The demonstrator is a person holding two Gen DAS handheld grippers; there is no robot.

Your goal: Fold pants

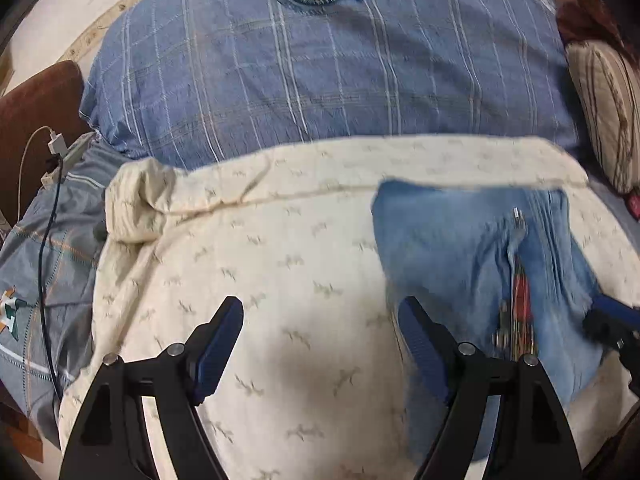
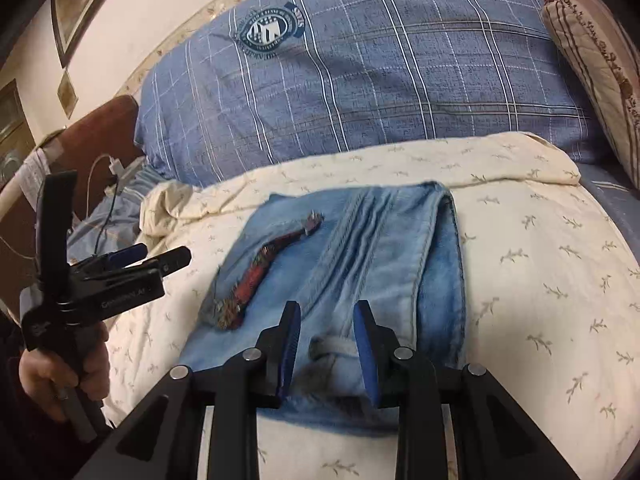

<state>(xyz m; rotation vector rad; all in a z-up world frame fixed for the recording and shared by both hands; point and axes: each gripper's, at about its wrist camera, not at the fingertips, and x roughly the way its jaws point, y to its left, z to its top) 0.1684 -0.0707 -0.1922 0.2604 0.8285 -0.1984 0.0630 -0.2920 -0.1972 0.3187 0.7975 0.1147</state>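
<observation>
Just beyond right jaws, pants (image 2: 348, 248)

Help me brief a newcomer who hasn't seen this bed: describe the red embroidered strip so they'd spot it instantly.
Start at the big blue plaid pillow, then drop to the cream quilt in front of it. On it lie folded light-blue jeans. The strip runs diagonally across their left half, the only red, patterned thing on plain denim.
</observation>
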